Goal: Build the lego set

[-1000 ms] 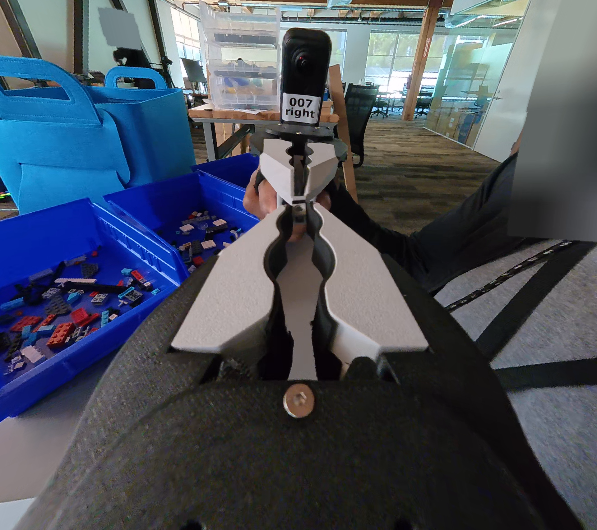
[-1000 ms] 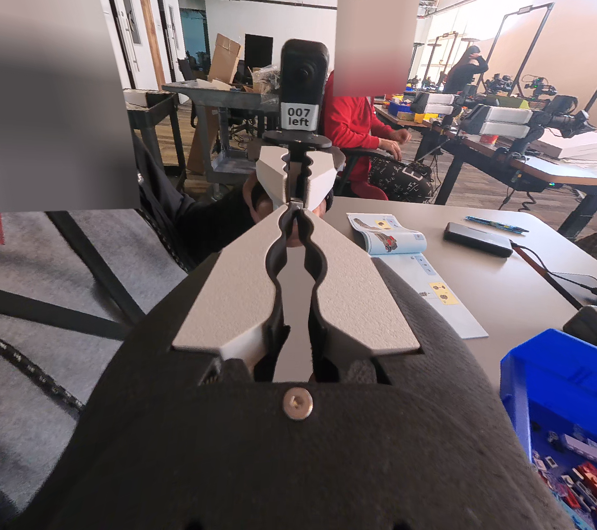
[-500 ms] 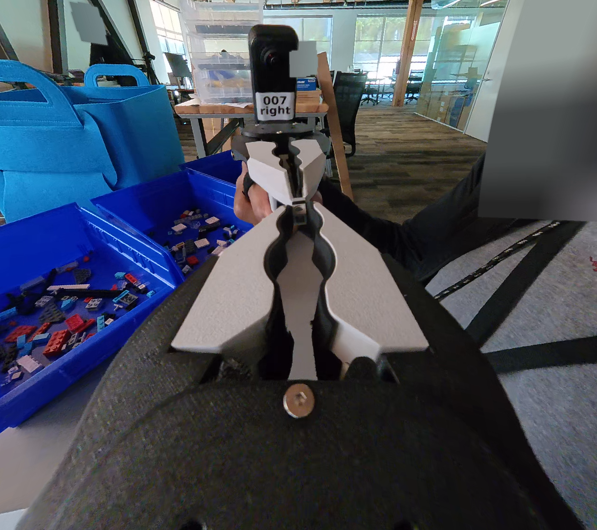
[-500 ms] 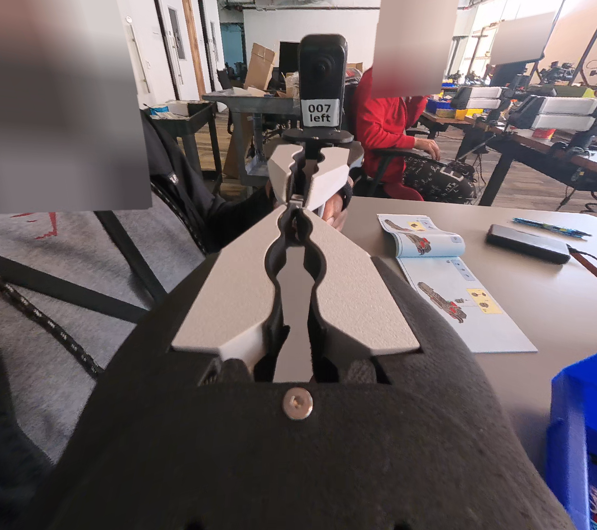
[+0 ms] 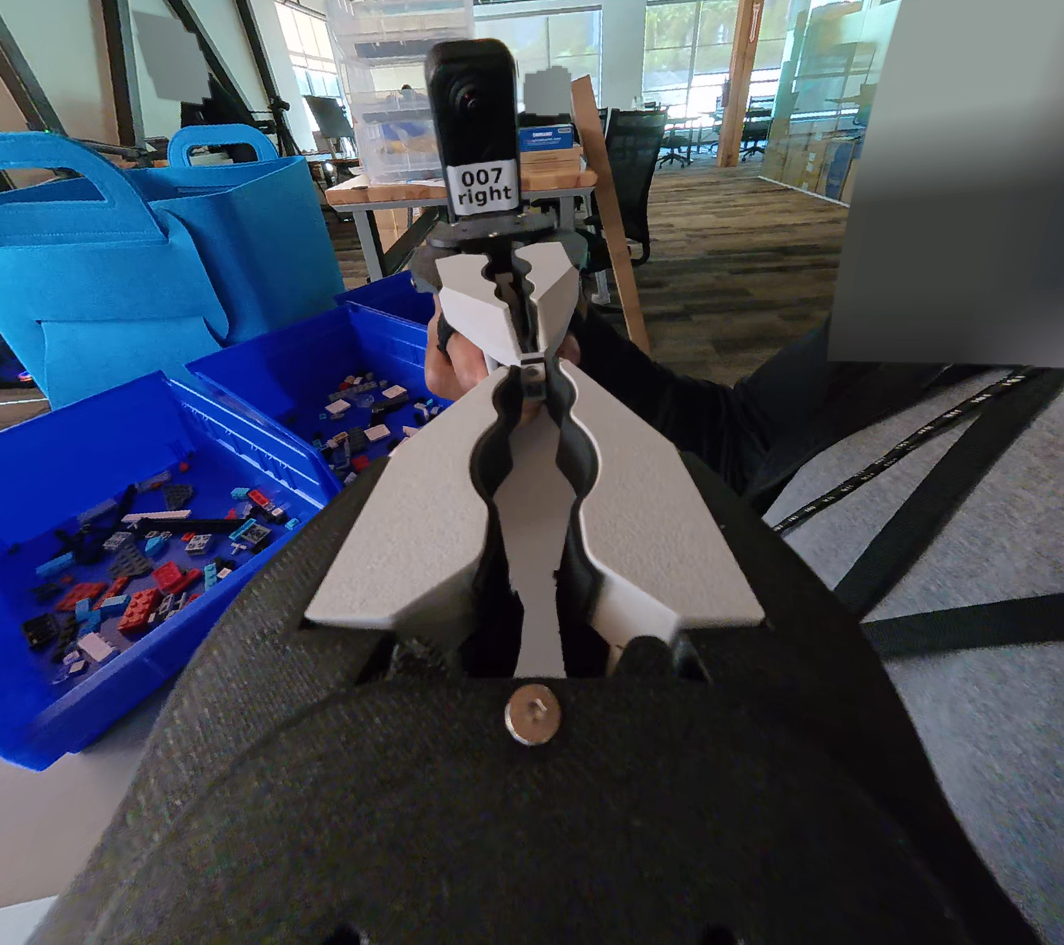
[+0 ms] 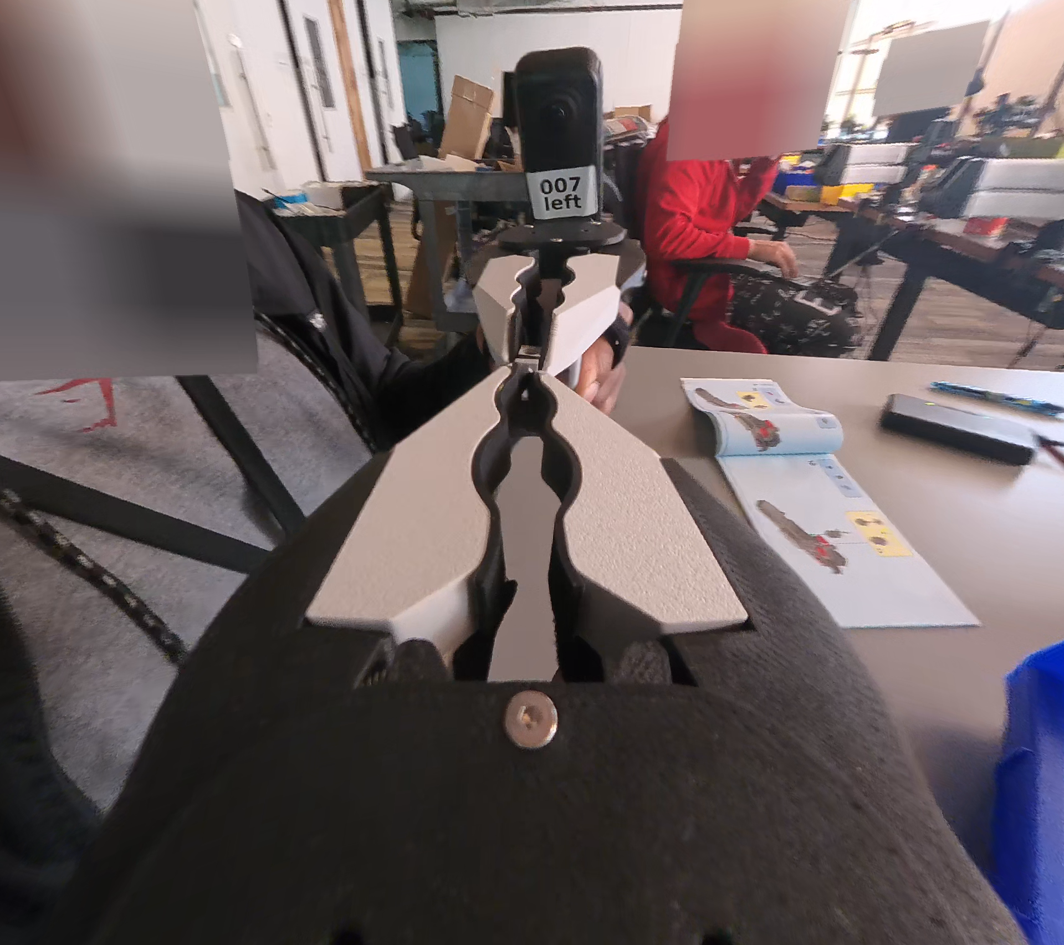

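Note:
My two grippers face each other tip to tip in the air above the table edge. My left gripper (image 5: 532, 377) is shut on a small grey lego piece (image 5: 534, 384). My right gripper (image 6: 525, 377) is shut, and a small light grey lego piece (image 6: 527, 355) sits right at its tips, against the left gripper's tips (image 6: 528, 341). In the left wrist view the right gripper (image 5: 527, 348) shows a pale piece (image 5: 532, 359) pressed against the grey one. The join between the pieces is too small to make out.
Two blue bins (image 5: 173, 410) (image 5: 322, 336) hold several loose lego pieces on my left, with blue felt bags (image 5: 115, 255) behind. An open instruction booklet (image 6: 806, 503) and a black device (image 6: 956, 428) lie on the grey table (image 6: 990, 560). A person in red (image 6: 691, 220) sits behind.
Both grippers stay shut and tip to tip. The pair has drifted a little, so the bins and the booklet have shifted in the views.

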`<control>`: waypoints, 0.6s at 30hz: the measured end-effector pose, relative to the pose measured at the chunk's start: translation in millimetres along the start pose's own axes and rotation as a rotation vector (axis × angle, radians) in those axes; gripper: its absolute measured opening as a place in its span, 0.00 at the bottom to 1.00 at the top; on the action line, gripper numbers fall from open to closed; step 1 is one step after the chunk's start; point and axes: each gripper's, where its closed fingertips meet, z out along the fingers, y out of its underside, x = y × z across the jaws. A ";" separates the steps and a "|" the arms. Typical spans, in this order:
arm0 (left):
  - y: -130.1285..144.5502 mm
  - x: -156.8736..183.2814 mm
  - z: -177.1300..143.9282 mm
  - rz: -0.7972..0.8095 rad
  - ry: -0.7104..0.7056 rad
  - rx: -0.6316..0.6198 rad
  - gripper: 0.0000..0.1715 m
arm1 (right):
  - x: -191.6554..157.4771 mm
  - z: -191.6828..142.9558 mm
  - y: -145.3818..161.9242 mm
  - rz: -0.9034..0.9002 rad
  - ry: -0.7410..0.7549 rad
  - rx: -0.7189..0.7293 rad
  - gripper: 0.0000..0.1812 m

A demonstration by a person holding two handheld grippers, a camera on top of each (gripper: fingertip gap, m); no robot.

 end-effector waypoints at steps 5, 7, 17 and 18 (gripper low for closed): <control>2.0 -1.4 0.2 0.020 -0.018 -0.020 0.05 | 0.8 -0.6 3.0 0.044 -0.024 0.004 0.01; 2.1 -2.1 0.1 0.017 -0.018 -0.018 0.05 | 1.8 -0.5 2.9 0.046 -0.024 0.005 0.01; -14.6 -14.1 -6.7 -0.113 0.000 0.151 0.05 | 19.3 -4.7 -12.7 0.099 0.070 0.097 0.04; -17.6 -14.3 -8.5 -0.146 0.023 0.185 0.05 | 22.4 -5.0 -13.9 0.099 0.081 0.114 0.06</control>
